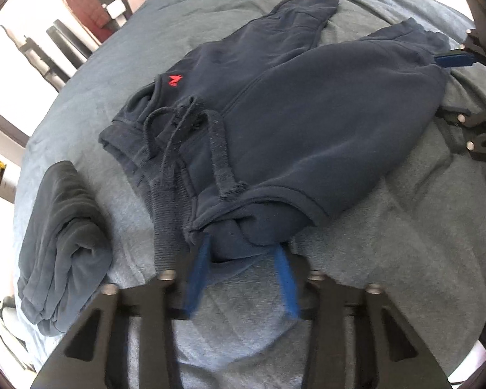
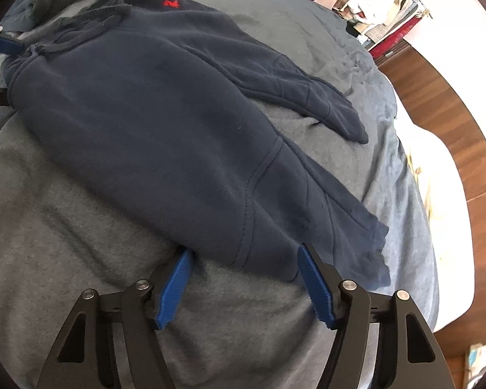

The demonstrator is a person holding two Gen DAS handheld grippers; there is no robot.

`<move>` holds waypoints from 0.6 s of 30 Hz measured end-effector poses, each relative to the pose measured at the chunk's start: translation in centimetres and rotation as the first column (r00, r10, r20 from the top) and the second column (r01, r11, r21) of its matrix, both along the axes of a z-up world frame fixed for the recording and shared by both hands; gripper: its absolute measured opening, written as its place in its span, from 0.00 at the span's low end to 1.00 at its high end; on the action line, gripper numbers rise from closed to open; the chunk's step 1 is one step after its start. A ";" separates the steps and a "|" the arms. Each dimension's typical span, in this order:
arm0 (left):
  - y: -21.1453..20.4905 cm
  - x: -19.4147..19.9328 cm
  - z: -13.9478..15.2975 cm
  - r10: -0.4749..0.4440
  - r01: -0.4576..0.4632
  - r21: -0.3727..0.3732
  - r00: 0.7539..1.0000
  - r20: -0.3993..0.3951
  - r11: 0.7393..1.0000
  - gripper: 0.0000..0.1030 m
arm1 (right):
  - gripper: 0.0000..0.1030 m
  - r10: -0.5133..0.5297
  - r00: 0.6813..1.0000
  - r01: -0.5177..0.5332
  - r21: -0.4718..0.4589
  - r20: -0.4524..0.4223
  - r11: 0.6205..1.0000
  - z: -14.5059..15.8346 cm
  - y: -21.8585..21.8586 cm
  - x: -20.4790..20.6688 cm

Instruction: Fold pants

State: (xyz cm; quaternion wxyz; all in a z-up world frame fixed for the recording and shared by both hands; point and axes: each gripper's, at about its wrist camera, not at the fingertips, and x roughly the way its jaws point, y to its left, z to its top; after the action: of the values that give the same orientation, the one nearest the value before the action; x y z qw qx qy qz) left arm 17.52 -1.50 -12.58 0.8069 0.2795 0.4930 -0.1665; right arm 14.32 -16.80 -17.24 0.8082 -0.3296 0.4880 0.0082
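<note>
Pants (image 2: 152, 110) between both spread-wide hand-held grippers: left (image 1: 243, 249) at waistband, right (image 2: 246, 253) at leg.

Pants (image 1: 275, 120) are laid on blanket (image 1: 388, 259) at ctr, w/ folded garment (image 1: 64, 243) at 8 o'clock, left gripper (image 1: 243, 253) at 6.
</note>
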 end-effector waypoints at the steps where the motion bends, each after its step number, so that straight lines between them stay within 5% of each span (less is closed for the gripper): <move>1: -0.1 0.0 0.2 0.004 -0.004 -0.002 1.000 -0.001 1.000 0.30 | 0.57 0.001 1.000 -0.001 0.005 -0.002 1.000 0.0 -0.1 0.2; 7: 0.5 1.1 1.8 0.064 -0.066 -0.052 0.997 -0.045 0.996 0.21 | 0.22 -0.003 0.998 0.007 0.067 -0.061 0.998 0.7 0.0 0.6; 18: 0.7 2.6 5.9 0.127 -0.135 -0.104 0.989 -0.078 0.985 0.19 | 0.10 -0.070 0.996 0.077 0.143 -0.050 0.987 5.7 -0.8 2.1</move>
State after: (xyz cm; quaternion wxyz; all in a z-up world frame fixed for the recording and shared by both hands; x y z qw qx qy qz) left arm 20.09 -0.75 -6.71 0.8120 0.1958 0.5291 -0.1495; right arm 16.41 -17.56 -11.59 0.8187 -0.2516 0.5157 0.0211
